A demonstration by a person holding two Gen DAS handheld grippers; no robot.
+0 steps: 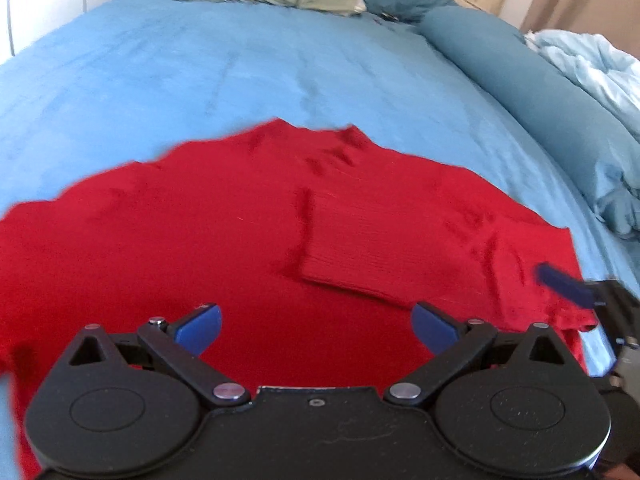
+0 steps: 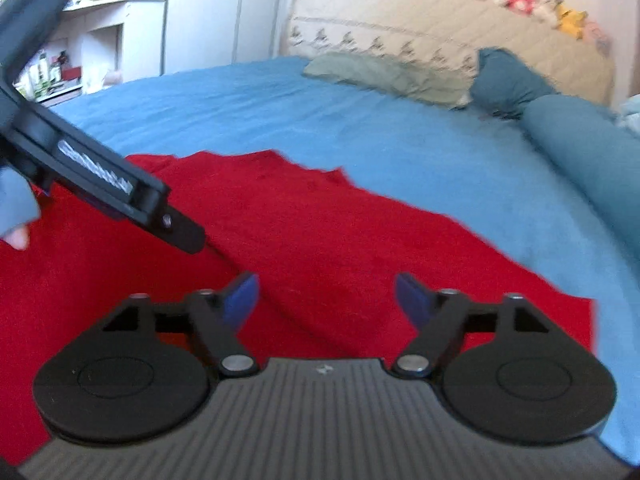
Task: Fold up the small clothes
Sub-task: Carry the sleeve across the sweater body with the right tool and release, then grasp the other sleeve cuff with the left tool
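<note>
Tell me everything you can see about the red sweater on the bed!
The red sweater is bright red and looks like soft knit. It lies spread out on the blue bedcover, mostly flat with small wrinkles. One sleeve is folded across its middle, with a ribbed cuff. Both hand-held grippers, left and right, are open above it and grip nothing. The pictures are blurry, so finer details cannot be told.

The red garment (image 1: 240,248) lies spread flat on the blue bedspread (image 1: 200,72), one ribbed sleeve folded across its body.
</note>
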